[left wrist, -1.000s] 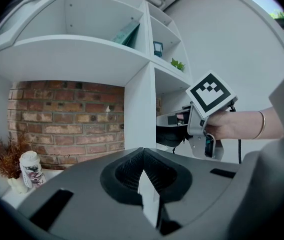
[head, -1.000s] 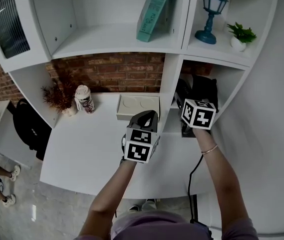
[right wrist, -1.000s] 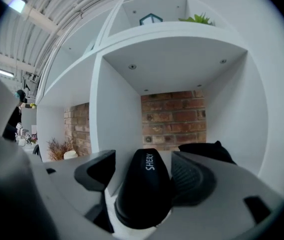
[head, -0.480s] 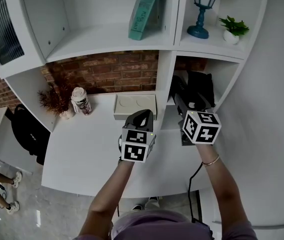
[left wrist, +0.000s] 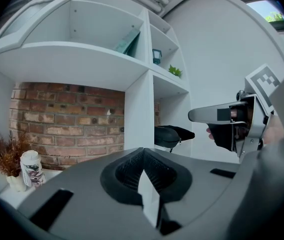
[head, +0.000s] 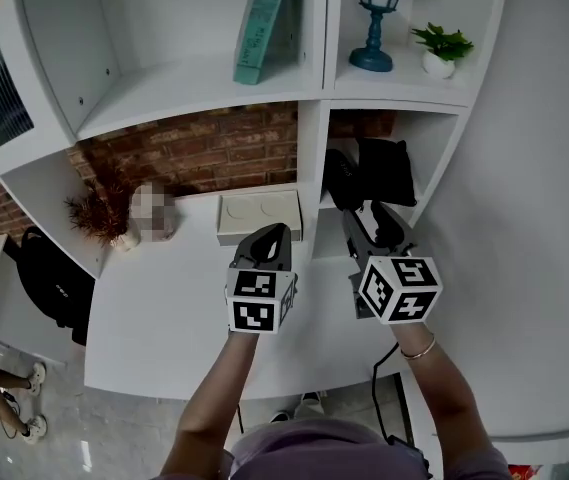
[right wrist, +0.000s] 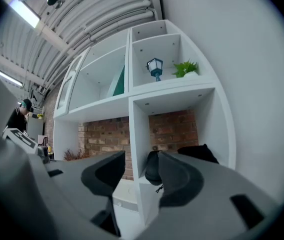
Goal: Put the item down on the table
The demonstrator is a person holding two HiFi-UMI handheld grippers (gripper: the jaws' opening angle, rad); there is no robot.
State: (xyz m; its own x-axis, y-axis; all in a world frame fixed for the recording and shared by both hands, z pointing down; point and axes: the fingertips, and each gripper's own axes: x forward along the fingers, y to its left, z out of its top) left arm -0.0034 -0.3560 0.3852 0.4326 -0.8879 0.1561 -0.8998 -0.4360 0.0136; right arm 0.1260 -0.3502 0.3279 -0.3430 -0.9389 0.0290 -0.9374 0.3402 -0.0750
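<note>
A black soft case (head: 369, 171) lies in the lower right cubby of the white shelf unit; it also shows in the left gripper view (left wrist: 173, 134) and the right gripper view (right wrist: 153, 167). My right gripper (head: 372, 220) hovers at the cubby's mouth, just in front of the case. Its jaws are closing with nothing between them (right wrist: 137, 176). From the left gripper view, that right gripper (left wrist: 216, 115) appears at the right. My left gripper (head: 270, 236) hangs over the white table (head: 164, 308), shut and holding nothing (left wrist: 142, 166).
A white tray with two round dents (head: 258, 214) sits against the brick wall ahead of the left gripper. Dried twigs (head: 94, 213) and a cup (head: 152, 210) stand at the back left. Upper shelves hold a teal book (head: 261, 13), a blue lantern (head: 369, 18) and a potted plant (head: 442, 48).
My right gripper has drawn back from the cubby toward the table's front edge, and its jaws have narrowed. The left gripper has barely moved.
</note>
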